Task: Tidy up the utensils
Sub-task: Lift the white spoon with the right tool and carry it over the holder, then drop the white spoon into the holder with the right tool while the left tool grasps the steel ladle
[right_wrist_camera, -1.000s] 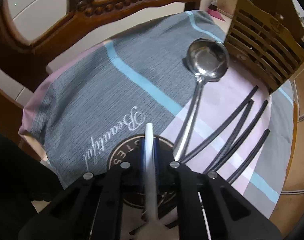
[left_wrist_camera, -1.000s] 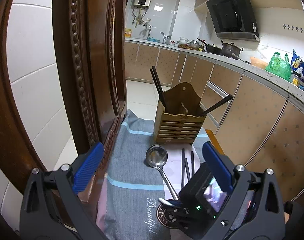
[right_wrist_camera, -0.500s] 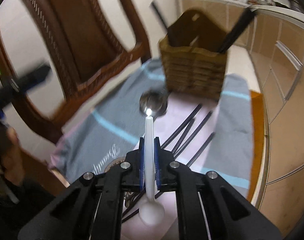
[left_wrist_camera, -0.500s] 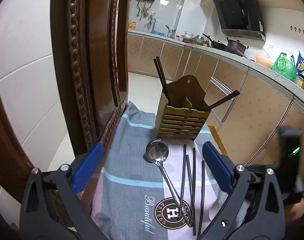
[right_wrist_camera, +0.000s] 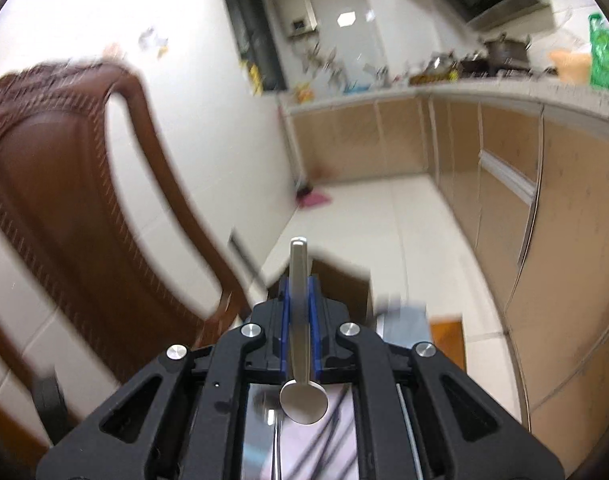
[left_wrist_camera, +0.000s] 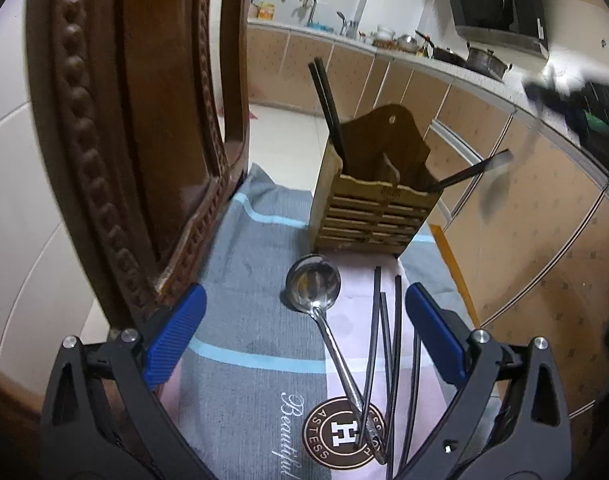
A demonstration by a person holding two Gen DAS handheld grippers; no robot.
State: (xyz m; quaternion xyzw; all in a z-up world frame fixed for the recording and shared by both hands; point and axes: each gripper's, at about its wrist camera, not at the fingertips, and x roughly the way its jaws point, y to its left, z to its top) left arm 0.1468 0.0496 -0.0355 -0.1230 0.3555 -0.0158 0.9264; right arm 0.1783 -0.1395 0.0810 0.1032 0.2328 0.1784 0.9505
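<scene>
A slatted wooden utensil holder (left_wrist_camera: 372, 216) stands on a grey and pink cloth (left_wrist_camera: 244, 320) and holds a few black chopsticks. A steel ladle (left_wrist_camera: 314, 288) and several loose black chopsticks (left_wrist_camera: 384, 340) lie on the cloth in front of it. My left gripper (left_wrist_camera: 304, 328) is open and empty, low over the cloth near the ladle. My right gripper (right_wrist_camera: 299, 300) is shut on a small steel spoon (right_wrist_camera: 300, 320), handle pointing forward, held high above the holder (right_wrist_camera: 336, 284). It shows blurred at the upper right of the left wrist view (left_wrist_camera: 560, 96).
A carved brown wooden chair back (left_wrist_camera: 136, 140) rises close on the left. Kitchen cabinets (left_wrist_camera: 524, 200) and a counter with pots (left_wrist_camera: 484, 64) run along the right. White floor tiles (right_wrist_camera: 384, 220) lie beyond the holder.
My right gripper has lifted the spoon off the cloth and swung up and tilted level, now above the holder. My left gripper stayed open and shifted slightly forward.
</scene>
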